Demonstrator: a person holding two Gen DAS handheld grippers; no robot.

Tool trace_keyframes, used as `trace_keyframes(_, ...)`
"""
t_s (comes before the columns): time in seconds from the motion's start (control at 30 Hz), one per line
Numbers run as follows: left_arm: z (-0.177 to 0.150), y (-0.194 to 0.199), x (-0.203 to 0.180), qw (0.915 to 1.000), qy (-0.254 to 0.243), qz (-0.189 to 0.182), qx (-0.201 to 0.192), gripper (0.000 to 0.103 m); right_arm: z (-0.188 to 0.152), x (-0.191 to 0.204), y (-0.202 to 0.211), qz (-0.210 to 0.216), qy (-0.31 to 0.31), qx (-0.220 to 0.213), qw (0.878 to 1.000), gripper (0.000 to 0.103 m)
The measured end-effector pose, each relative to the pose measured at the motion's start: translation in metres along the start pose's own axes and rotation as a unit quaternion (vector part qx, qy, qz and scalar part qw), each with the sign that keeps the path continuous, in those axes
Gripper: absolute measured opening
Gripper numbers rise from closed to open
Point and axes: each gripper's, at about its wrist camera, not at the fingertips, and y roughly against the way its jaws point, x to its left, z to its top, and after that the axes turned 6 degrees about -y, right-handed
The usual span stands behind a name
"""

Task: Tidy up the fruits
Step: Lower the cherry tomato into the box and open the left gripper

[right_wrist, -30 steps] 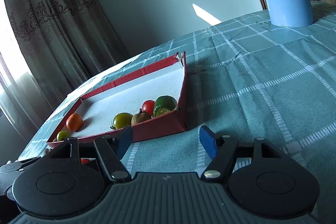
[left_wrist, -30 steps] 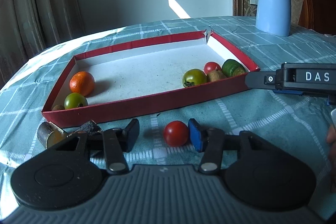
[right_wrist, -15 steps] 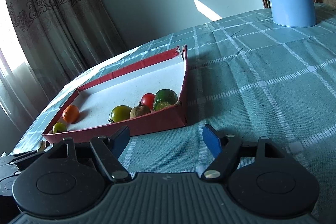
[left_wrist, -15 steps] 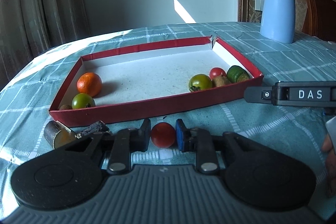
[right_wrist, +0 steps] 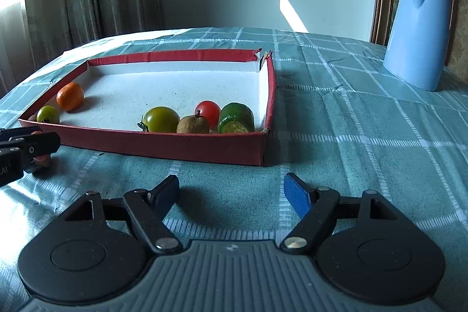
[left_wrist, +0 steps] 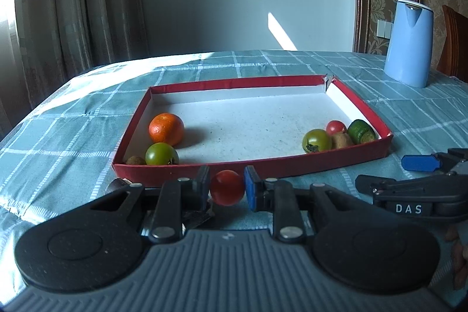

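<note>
My left hand-held gripper [left_wrist: 227,189] is held low and level over the tabletop [left_wrist: 73,136], its two fingers pointing at the near wall of the red tray [left_wrist: 263,167]. The fingers are clamped on a red tomato [left_wrist: 226,187], one pad pressed to each side of it, just short of the tray's near wall and outside it. Whether the tomato touches the cloth I cannot tell. Under the left finger lies a dark scrap [left_wrist: 196,217], and a small metal can [left_wrist: 118,183] shows just past it.

Inside the tray, in the near-left corner, sit a small brown fruit [left_wrist: 136,160], a green tomato [left_wrist: 161,154] and, just behind, an orange [left_wrist: 166,129]. The middle of the tray floor is bare white. In the near-right corner are a second green tomato [left_wrist: 316,140], a kiwi [left_wrist: 341,140], a small red tomato [left_wrist: 336,127] and a cucumber piece [left_wrist: 361,131], bunched close together against the near and right walls.

My right hand-held gripper [right_wrist: 232,190] is also low and level, near the tray's near-right corner, aimed across the cloth. Its fingers stand wide apart with nothing between them; from the left camera it shows at the right edge, side on, beside my left one.

A blue kettle [right_wrist: 416,34] stands upright towards the far-right edge of the tabletop, well apart from the tray.
</note>
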Motion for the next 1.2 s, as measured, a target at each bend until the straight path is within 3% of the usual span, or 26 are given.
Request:
trace_keyframes(0.37,0.039,-0.014,0.017,0.9990,0.014,0.035,-0.022,0.023,0.000,-0.002,0.000,0.001,-0.001,-0.001,1.000,0.080)
trace_keyframes(0.7,0.048,-0.076,0.020,0.9974,0.024,0.062,0.028,0.023,0.001,-0.003,-0.001,0.013,-0.007,0.000,1.000,0.084)
trace_keyframes(0.97,0.041,-0.085,0.018,0.9971,0.013,0.068,0.033,0.024,0.001,-0.004,0.000,0.019,-0.011,0.000,1.000,0.087)
trace_keyframes(1.2,0.042,-0.080,0.017,0.9973,0.014,0.066,0.028,0.044,0.001,-0.005,0.000,0.022,-0.014,-0.001,1.000,0.087)
